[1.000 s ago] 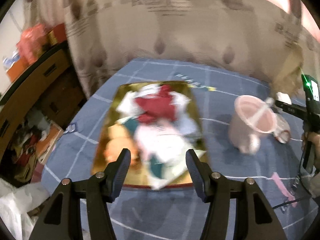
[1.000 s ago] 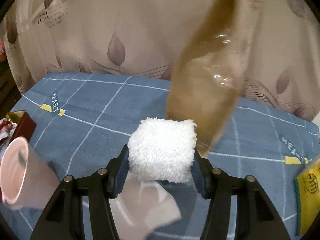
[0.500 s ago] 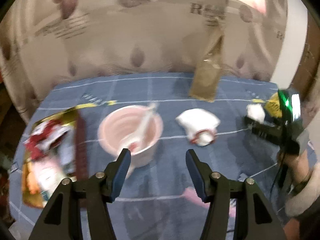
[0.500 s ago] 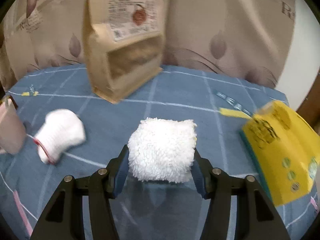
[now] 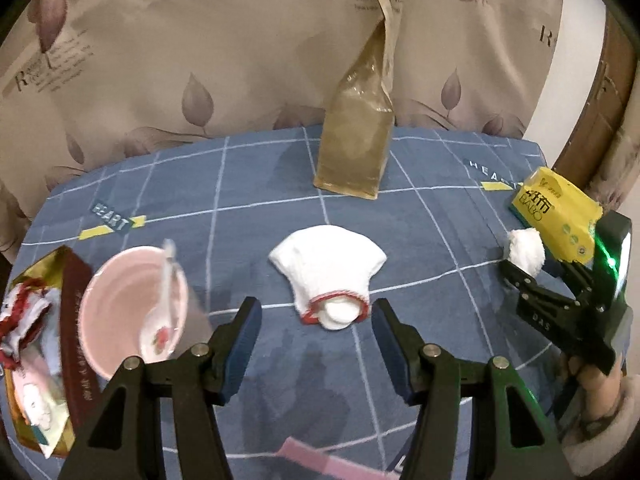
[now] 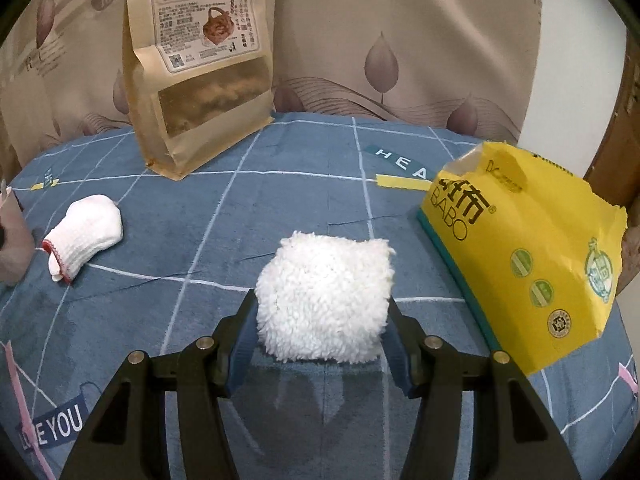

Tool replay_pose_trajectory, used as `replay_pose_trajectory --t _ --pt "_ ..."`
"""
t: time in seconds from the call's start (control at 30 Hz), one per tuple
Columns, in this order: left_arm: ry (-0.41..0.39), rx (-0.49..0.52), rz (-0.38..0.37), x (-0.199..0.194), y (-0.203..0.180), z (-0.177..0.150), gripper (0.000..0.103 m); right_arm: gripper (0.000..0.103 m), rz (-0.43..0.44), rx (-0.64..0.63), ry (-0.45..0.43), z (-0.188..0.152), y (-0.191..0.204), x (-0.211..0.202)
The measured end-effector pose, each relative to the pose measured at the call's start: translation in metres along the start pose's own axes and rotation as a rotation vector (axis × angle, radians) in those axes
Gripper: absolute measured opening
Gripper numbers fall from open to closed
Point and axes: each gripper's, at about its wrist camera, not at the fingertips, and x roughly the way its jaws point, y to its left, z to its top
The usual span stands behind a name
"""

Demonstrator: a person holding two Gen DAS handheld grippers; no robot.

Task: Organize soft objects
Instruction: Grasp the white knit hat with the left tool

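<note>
R hand-held gripper clamped on fluffy white pad, just left of yellow tissue pack. L hand-held gripper apart, empty, over white sock. Advice: lower straight, pinch sock mid-body, avoid pink bowl left of it.

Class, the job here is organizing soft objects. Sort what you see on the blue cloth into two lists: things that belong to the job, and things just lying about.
Belongs to the job:
- fluffy pad, held in the right tongs
- white sock, in front of the open left tongs

Lying about:
- brown snack bag
- yellow pack
- pink cup
- gold box
</note>
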Motion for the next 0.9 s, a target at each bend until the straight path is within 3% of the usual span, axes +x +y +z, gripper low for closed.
replay_pose_trajectory --t 0.53,0.83,0.9 --pt "0.084 0.087 0.004 0.075 -0.027 0.02 0.058 0.053 0.04 0.026 0.018 -0.002 -0.004 0.005" --pt "0.059 0.14 0.077 0.104 -0.032 0.025 0.062 0.052 0.045 0.038 0.043 -0.003 -0.006 0.01" --pt "0.04 0.15 0.079 0.103 -0.032 0.023 0.055 0.052 0.046 0.038 0.044 -0.003 -0.006 0.01"
